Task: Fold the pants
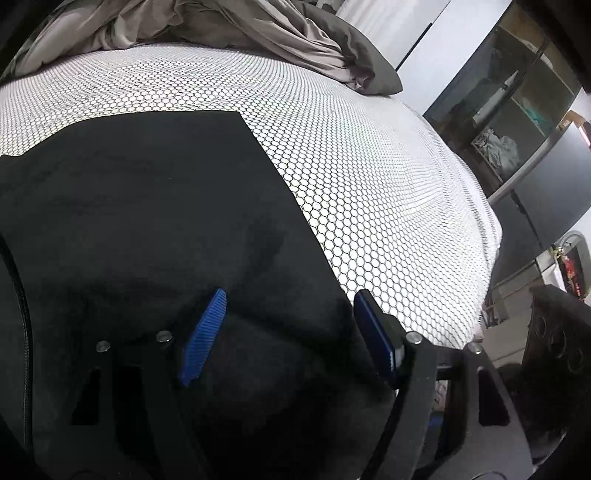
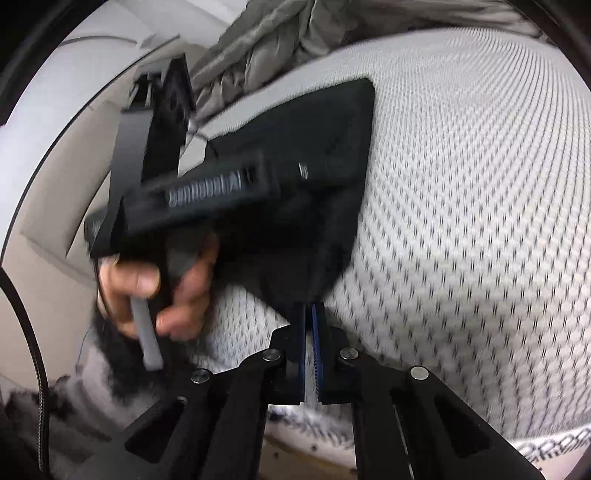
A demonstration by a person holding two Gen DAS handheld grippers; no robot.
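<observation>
Black pants (image 1: pixel 147 206) lie on a white bedsheet with a black honeycomb print (image 1: pixel 369 184). My left gripper (image 1: pixel 288 299) is open, its blue pads spread wide just above the near part of the pants. In the right wrist view my right gripper (image 2: pixel 309 308) is shut on a corner of the pants (image 2: pixel 314 192), which hangs lifted off the sheet (image 2: pixel 461 221). The left gripper body and the hand holding it (image 2: pixel 155 280) show at the left, over the pants. The view is blurred by motion.
A crumpled grey duvet (image 1: pixel 229 29) and a dark pillow (image 1: pixel 369 66) lie at the head of the bed. The bed's right edge (image 1: pixel 487 236) drops to the floor, with shelves (image 1: pixel 509 110) and clutter beyond. A pale wall (image 2: pixel 55 147) lies to the left.
</observation>
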